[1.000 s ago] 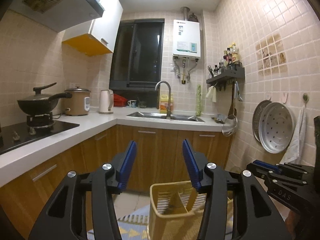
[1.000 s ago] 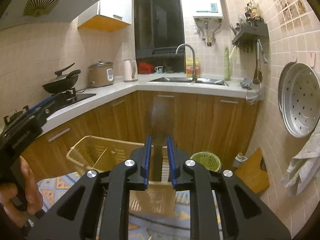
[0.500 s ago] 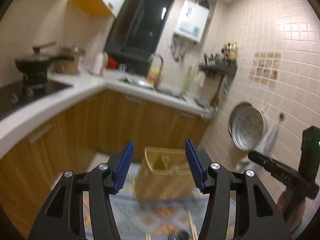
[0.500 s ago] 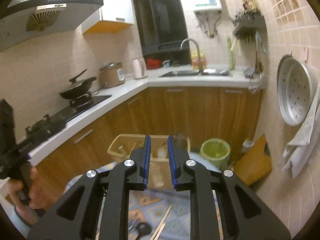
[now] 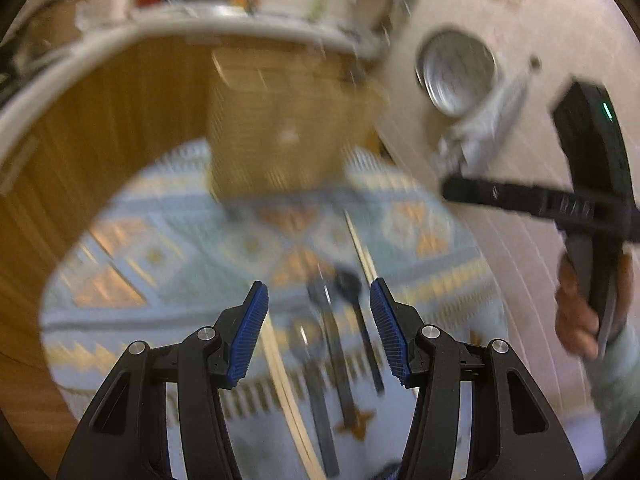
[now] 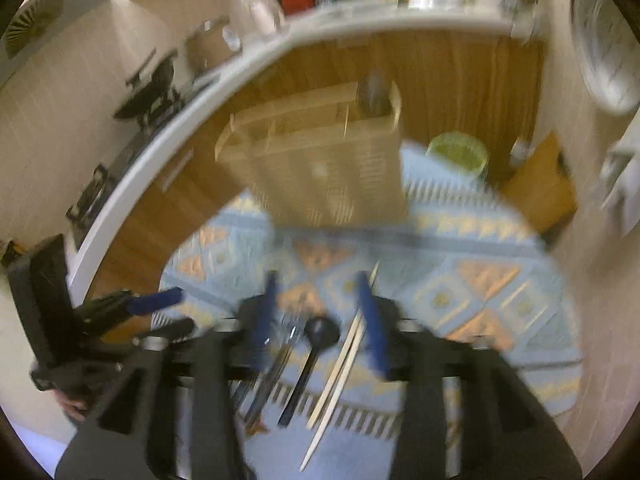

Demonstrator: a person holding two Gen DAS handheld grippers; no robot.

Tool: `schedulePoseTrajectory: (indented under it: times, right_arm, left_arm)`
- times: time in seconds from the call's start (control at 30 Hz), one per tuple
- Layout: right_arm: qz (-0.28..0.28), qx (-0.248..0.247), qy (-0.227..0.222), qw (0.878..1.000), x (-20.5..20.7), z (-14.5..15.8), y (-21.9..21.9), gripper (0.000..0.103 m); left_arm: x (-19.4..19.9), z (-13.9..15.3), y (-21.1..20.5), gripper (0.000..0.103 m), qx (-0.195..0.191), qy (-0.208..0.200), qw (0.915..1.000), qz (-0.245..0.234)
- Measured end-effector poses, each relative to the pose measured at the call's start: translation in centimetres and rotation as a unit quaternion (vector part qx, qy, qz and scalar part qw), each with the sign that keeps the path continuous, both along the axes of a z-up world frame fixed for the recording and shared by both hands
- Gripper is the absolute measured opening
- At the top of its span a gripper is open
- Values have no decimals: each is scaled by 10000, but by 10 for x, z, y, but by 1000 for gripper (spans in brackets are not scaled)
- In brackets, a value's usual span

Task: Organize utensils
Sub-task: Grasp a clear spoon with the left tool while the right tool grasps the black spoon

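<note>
Two sets of tongs had tipped from looking across the kitchen to looking down at the rug (image 6: 472, 240), and both views were smeared by that swing. A second earlier the right tongs (image 6: 318, 320) were nearly shut on a dark utensil held up over the basket (image 6: 320, 160); their jaws have just been opening and now stood wide with nothing between them. A dark rounded shape stood in the basket's far right corner, likely that same utensil, though the blur kept me from being sure. The left tongs (image 5: 319, 332) stood about half open and empty, much as before.

Below both pairs lay what was left to sort. On the rug just in front of the basket were a black spoon (image 6: 308, 360), a pair of pale chopsticks (image 6: 340, 372) just to its right, and a fork (image 6: 272, 364) with other metal pieces to its left, too blurred to count. In the left view the same spoon (image 5: 352, 296) and one chopstick (image 5: 362, 248) ran between the blue pads, well beyond them, none touched.

I judged that one piece had been delivered and the next pickup was starting. The utensils lay close together, some overlapping, so closing on one without dragging its neighbour would need care.
</note>
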State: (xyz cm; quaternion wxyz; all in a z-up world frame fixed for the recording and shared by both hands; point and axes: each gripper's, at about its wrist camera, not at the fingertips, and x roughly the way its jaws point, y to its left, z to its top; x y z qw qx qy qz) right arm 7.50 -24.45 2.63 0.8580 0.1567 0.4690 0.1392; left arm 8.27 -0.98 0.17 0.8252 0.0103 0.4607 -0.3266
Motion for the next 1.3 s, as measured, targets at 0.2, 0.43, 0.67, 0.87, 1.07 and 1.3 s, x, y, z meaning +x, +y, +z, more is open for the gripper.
schedulePoseTrajectory:
  times: [0.2, 0.43, 0.67, 0.87, 1.07, 1.3]
  right_arm:
    - [307, 467, 912, 9943, 7, -59, 22, 54]
    - [450, 335, 1287, 9901, 12, -79, 44, 38]
    - [513, 242, 1429, 9881, 16, -87, 43, 38]
    - [520, 192, 1534, 9866, 19, -92, 47, 38]
    - [475, 75, 1551, 9867, 20, -92, 52, 27]
    - [345, -98, 1780, 9834, 26, -105, 56, 25]
  left_arm:
    - [-15, -52, -13, 40, 562, 591, 9949, -585]
    - [-15, -75, -14, 32, 672, 864, 9903, -858]
    - [-17, -78, -24, 29, 1152, 701, 9879, -763]
    - [-16, -79, -39, 28, 1377, 574, 9858, -767]
    - [-26, -79, -45, 12, 1815, 46, 9806, -733]
    - [-21, -75, -31, 11, 1397, 61, 9894, -383]
